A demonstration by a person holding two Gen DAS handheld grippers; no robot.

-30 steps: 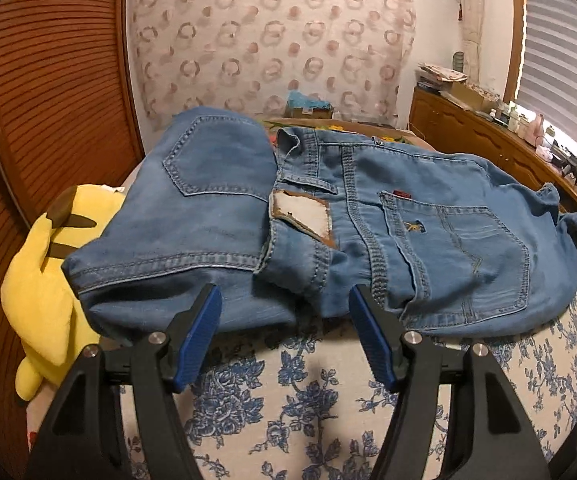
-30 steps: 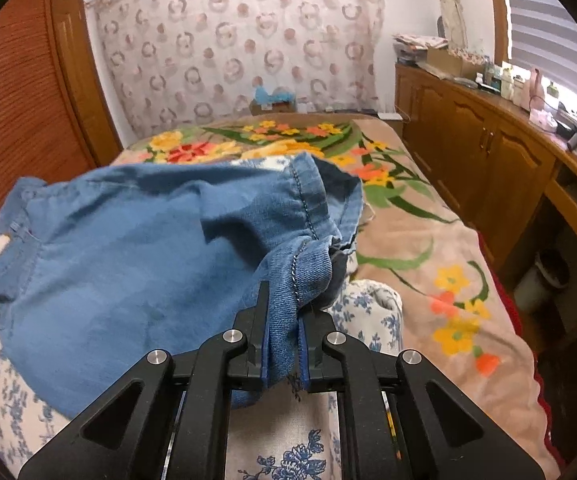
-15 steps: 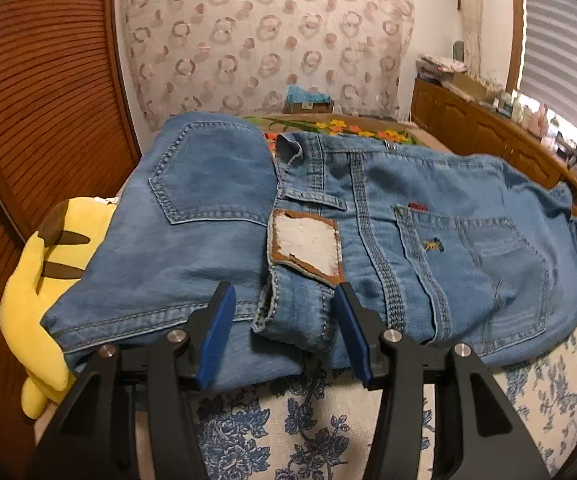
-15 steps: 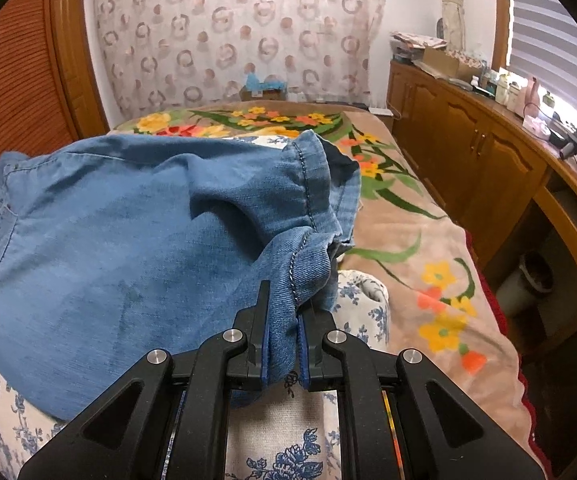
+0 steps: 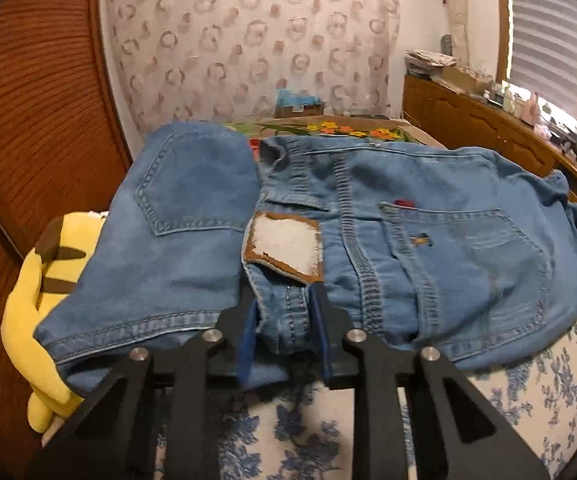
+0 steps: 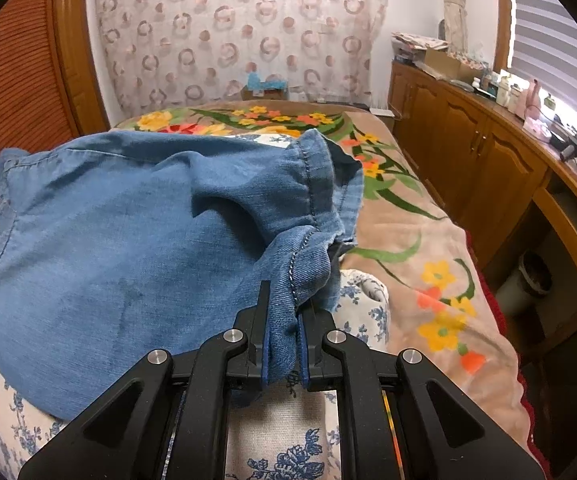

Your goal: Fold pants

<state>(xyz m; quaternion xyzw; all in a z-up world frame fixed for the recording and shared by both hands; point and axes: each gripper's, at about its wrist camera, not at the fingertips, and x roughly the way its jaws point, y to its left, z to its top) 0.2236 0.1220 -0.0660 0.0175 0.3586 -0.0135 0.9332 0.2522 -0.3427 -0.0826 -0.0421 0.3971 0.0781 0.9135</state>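
Blue denim pants [image 5: 428, 232] lie on a blue-flowered white quilt, back pockets up, with a white leather patch [image 5: 284, 246] on the waistband. My left gripper [image 5: 282, 320] is shut on the waistband just below that patch. In the right wrist view the pants [image 6: 128, 248] spread to the left. My right gripper [image 6: 284, 336] is shut on a bunched hem edge of the pants at their right end.
A second folded pair of jeans [image 5: 168, 240] lies left of the pants, over a yellow plush toy [image 5: 28, 320]. A floral blanket [image 6: 408, 248] covers the bed beyond. Wooden cabinets [image 6: 488, 160] run along the right. A slatted wooden door [image 5: 28, 120] stands left.
My left gripper moved forward and closed from wide open onto the waistband below the patch. My right gripper kept its hold on the hem and barely moved.
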